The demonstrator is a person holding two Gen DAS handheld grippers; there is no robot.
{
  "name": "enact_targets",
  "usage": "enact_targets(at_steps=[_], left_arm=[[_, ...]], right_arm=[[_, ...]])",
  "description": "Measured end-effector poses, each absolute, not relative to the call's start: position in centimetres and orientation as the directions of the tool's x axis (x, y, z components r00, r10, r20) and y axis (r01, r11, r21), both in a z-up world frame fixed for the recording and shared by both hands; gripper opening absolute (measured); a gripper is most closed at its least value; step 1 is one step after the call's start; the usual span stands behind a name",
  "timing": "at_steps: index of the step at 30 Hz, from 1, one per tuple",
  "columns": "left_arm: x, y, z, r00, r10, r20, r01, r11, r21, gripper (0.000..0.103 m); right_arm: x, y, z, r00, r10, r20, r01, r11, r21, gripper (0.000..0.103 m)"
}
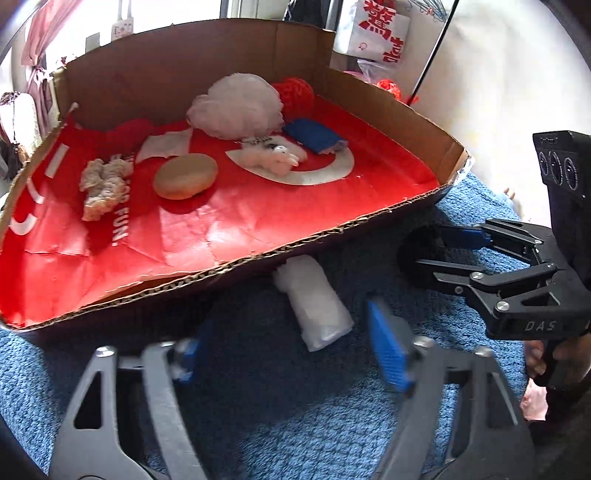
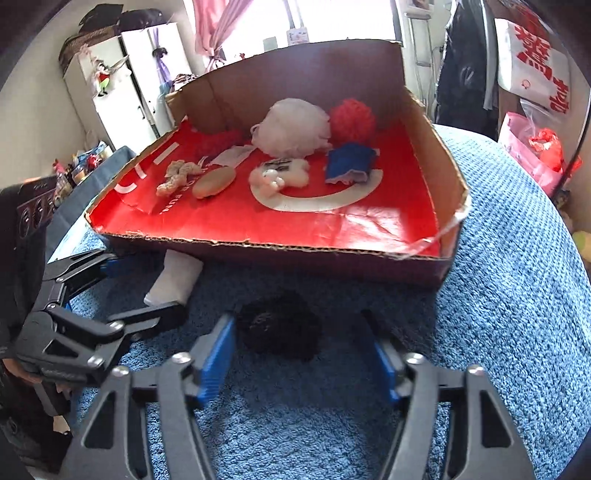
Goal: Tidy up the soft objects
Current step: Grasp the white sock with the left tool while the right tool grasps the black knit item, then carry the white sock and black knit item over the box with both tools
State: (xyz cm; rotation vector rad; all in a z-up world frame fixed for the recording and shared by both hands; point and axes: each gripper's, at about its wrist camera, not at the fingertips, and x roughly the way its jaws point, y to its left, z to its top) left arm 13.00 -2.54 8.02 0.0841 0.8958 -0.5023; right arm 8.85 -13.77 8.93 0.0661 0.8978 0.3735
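A shallow cardboard box with a red lining holds a white mesh pouf, a red pouf, a blue cloth, a white plush, a tan sponge and a beige knitted piece. A white rolled cloth lies on the blue blanket against the box front. My left gripper is open just before it. My right gripper is open around a black fuzzy ball.
The blue blanket covers the surface. A white cabinet and pink curtains stand behind the box. Bags with red print and a pink bag are at the right.
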Motion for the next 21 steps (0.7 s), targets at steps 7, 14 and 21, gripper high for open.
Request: enact_targets(at_steps=[7,14,21], left_arm=[[11.8,-2.1,8.9,0.518,-0.453,-0.726,0.482,0.855,-0.190,0.024],[9.2,-0.5,10.6,0.559,-0.478,-0.677,0.477,0.854,-0.208,0.024],[7.4,-0.3,11.5,0.585,-0.466,-0.664,0.497,0.853,-0.161,0.024]], right_arm=[[7.3,-13.0,9.8,0.609,0.365,-0.704,-0.331,0.924,0.193,0.038],[5.4,-12.6,11.1,0.694,0.319,-0.646,-0.256,0.947,0.192,0.038],[4.3,-11.3,10.8,0.714,0.300,-0.633,-0.243,0.954,0.177,0.039]])
